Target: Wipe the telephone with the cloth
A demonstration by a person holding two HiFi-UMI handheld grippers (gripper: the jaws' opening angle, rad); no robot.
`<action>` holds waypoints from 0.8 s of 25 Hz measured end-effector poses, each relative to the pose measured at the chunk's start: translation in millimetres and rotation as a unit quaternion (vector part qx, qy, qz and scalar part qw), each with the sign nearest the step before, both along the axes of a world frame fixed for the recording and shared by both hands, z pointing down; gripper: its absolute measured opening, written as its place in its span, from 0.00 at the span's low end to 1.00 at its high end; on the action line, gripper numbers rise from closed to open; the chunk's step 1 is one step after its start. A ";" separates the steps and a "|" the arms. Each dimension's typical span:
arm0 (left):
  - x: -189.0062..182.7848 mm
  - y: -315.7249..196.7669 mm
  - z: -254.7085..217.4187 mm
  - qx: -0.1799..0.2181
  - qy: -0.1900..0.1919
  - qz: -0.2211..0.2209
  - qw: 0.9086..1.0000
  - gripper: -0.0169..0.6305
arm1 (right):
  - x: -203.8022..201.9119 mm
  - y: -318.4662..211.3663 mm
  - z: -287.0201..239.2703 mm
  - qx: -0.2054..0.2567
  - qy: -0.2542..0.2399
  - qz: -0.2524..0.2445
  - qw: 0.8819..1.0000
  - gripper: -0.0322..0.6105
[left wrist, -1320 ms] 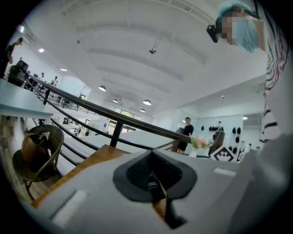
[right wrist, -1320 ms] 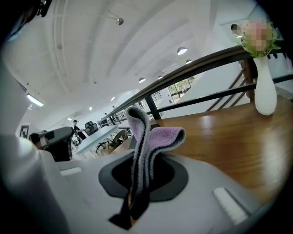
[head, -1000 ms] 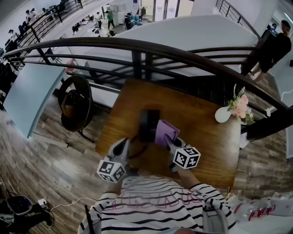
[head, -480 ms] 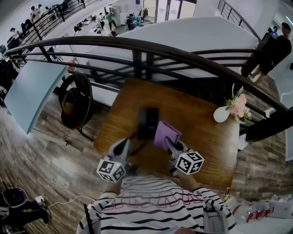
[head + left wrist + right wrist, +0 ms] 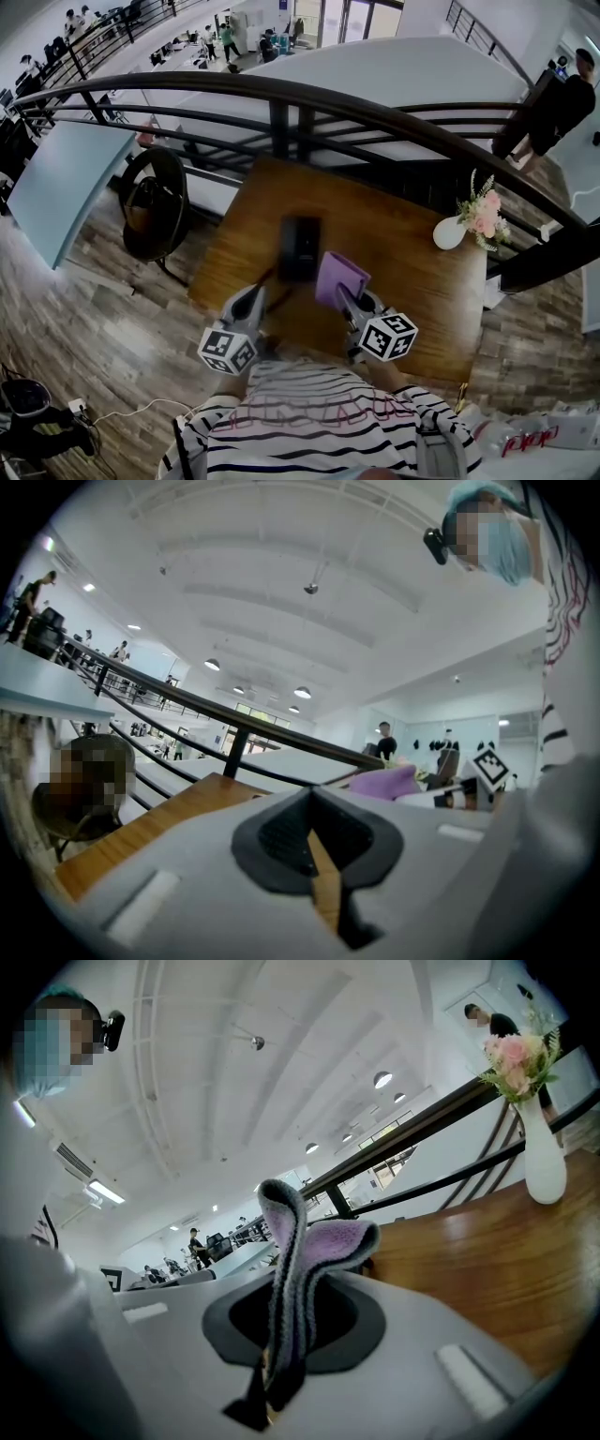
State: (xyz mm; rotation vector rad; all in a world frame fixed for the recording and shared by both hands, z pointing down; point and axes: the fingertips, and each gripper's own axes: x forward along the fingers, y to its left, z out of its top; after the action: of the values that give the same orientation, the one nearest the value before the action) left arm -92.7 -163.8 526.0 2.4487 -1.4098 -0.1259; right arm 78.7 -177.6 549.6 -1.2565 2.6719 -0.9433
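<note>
At about eleven o'clock from the right tool (image 5: 345, 298), just past the cloth's far edge, the telephone (image 5: 300, 246) lies flat on the wooden bench (image 5: 412, 244). It is a dark oblong whose long axis runs twelve to six in the head view, its near end pointing back toward the person.

The right tool is clamped on the purple cloth (image 5: 339, 277). The right gripper view shows the fabric pinched between the jaws, folding up and over their tips. From above, the cloth hangs at the telephone's four o'clock, close beside its right edge; I cannot tell whether the two touch.

The left tool (image 5: 255, 298) sits at the telephone's seven o'clock, near its near-left corner. Its jaws are drawn together with nothing between them; only a sliver of bench shows behind them.

The cloth-bearing tool is the nearer one. My judgement is that the wipe calls for a short carry toward ten or eleven o'clock to bring the cloth onto the telephone's top, then strokes along its length. The left tool is well placed to steady the body.

A white vase of flowers (image 5: 448, 234) stands well apart at three o'clock, out of the path.
</note>
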 end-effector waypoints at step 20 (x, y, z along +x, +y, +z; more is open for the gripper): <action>-10.2 4.7 4.1 -0.002 0.002 -0.013 1.000 0.03 | -9.9 3.4 4.3 0.001 0.007 -0.008 1.000 0.11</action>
State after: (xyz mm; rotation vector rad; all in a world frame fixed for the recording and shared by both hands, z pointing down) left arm -102.9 -159.0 530.1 2.4258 -1.4398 -0.1339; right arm 68.9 -174.2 553.9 -1.2490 2.6965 -0.9383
